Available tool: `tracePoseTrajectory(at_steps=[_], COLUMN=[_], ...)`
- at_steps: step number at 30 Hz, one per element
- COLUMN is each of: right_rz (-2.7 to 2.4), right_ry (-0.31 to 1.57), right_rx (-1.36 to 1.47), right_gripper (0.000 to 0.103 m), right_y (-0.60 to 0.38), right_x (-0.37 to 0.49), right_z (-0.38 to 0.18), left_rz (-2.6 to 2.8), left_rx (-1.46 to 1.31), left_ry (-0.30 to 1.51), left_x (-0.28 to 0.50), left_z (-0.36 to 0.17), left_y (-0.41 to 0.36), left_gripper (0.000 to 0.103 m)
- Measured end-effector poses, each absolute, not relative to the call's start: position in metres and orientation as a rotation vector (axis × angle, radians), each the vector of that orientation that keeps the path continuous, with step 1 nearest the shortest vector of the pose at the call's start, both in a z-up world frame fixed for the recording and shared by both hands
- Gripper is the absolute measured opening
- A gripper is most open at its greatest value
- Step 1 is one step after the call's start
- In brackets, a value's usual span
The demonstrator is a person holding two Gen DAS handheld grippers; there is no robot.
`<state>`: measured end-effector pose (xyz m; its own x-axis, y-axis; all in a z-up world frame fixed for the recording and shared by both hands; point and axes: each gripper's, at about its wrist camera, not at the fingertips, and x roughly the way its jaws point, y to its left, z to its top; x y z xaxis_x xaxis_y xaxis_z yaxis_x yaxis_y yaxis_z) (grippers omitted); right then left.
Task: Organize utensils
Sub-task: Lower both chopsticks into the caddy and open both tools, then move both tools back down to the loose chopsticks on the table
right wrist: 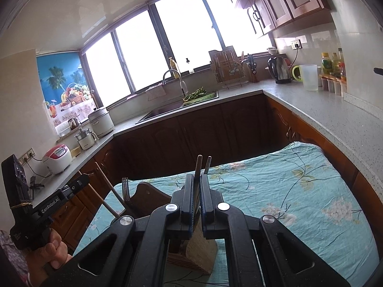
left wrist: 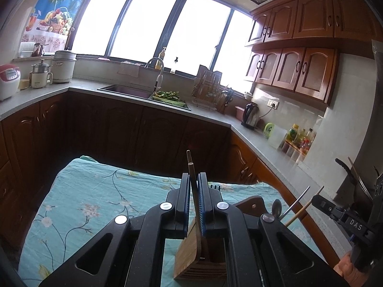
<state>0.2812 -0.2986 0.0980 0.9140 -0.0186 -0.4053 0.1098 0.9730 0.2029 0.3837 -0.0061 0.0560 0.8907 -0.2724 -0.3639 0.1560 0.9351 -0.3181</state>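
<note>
A kitchen with bright windows, brown cabinets and a grey counter running round three sides; in the foreground a table (left wrist: 79,191) draped in a teal flowered cloth. On that cloth, a wooden utensil holder (left wrist: 191,258), directly beneath both grippers. Left gripper (left wrist: 193,205) nearly closed, pinching dark chopsticks (left wrist: 190,167) that rise steeply between the pads, top ends poking above the fingertips, lower part heading down toward the holder's slots. Right gripper (right wrist: 196,205) likewise narrowed on a second pair of chopsticks (right wrist: 198,167), two dark tips visible above the pads, shafts near upright with a slight lean. Same holder (right wrist: 198,251) seen just below those pads in the right wrist view, with a fork (right wrist: 125,189) and pale sticks already standing at its far side. Deciding relation: long axis of each held pair close to vertical, holder opening straight below, so probably a lowering along that axis rather than any sideways travel. Neither hand clearly nearer; both right above the holder, side by side, with the left gripper's body (right wrist: 43,208) visible at the edge of the right wrist view. Exact slot under each pair hidden by the gripper bodies, not possible to tell.
</note>
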Motion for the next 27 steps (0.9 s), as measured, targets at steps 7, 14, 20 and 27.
tracePoseTrajectory(at_steps=[7, 14, 20, 27], right_rz=[-0.056, -0.035, -0.02, -0.017], right_ry=[0.41, 0.336, 0.285, 0.305], right_rx=[0.244, 0.291, 0.307, 0.281], right_gripper=[0.017, 0.072, 0.094, 0.095], right_y=[-0.301, -0.306, -0.307, -0.302], right_x=[0.279, 0.249, 0.211, 0.17], right_z=[0.099, 0.11, 0.116, 0.106], left_rz=[-0.227, -0.219, -0.219, -0.233], left_rx=[-0.266, -0.238, -0.212, -0.204], left_ry=[0.449, 0.412, 0.41, 0.461], left_x=[0.379, 0.339, 0.288, 0.236], left_z=[0.059, 0.071, 0.065, 0.057], left_y=[-0.007, -0.003, 0.0, 0.005], left_gripper=[0.021, 0.064, 0.08, 0.085])
